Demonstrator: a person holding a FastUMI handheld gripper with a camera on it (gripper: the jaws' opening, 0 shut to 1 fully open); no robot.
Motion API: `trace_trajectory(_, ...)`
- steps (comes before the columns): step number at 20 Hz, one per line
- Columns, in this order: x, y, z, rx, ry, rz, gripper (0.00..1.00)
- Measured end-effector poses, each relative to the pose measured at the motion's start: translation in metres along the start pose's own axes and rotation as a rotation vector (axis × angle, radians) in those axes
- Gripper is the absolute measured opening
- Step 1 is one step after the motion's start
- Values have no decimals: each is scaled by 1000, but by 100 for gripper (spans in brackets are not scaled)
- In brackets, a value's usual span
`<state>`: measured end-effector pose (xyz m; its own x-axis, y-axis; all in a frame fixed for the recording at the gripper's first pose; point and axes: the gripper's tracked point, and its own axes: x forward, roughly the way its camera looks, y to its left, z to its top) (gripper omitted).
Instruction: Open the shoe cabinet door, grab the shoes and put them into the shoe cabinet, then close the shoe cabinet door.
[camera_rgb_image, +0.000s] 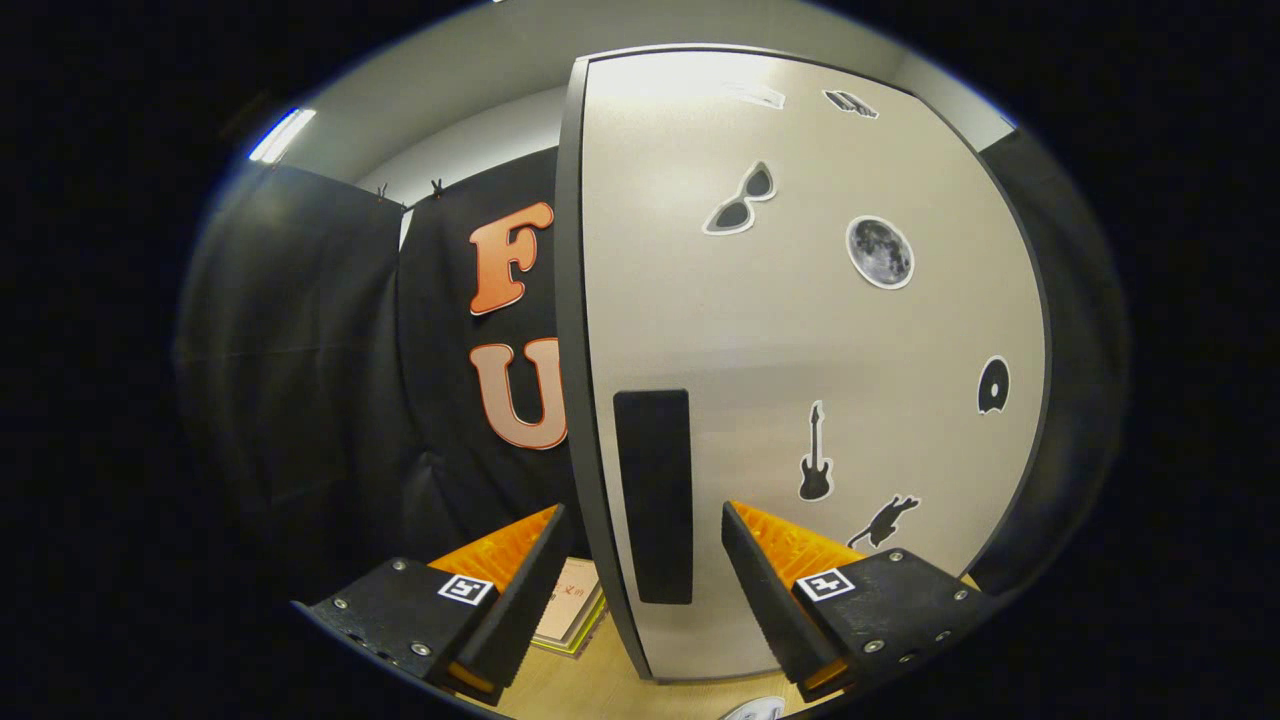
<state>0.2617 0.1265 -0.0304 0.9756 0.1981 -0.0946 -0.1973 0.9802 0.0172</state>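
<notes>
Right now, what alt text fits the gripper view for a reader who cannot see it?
The gripper is open, its fingers straddling the edge of the pale cabinet door beside a black handle pad. The door carries small stickers; a book lies on the wooden floor beyond the fingers.

We record a pale beige, matte shoe cabinet door (800, 330) with a dark grey edge band (572, 300) and a black rectangular handle strip (655, 497). It carries white-outlined stickers: black sunglasses (741, 200), a grey mottled moon disc (880, 252), a black electric guitar (816, 455), a black cat (884, 521) and a black round shape (993, 385). The light wood-grain floor (600, 690) bears a cream card edged in yellow-green (572, 607). The hand-held gripper (645, 585) shows black-and-white square markers; its fingers stand apart.
</notes>
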Motion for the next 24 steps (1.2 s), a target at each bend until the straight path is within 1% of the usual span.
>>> trace_trajectory(2, 4, -1, 0, -27, -1, -9, 88)
trace_trajectory(3, 6, -1, 0, -34, -4, -13, 76)
trace_trajectory(4, 7, -1, 1, -33, -11, -17, 68)
trace_trajectory(5, 10, -5, 3, -38, -20, -38, 60)
trace_trajectory(8, 9, -5, 2, -48, -15, -37, 37)
trace_trajectory(10, 7, -5, 2, -72, -7, -29, 37)
trace_trajectory(13, 3, -4, 2, -22, 14, -24, 32)
trace_trajectory(15, -5, -5, 2, -24, 18, -34, 31)
trace_trajectory(24, -69, -14, 3, 0, 28, -71, 31)
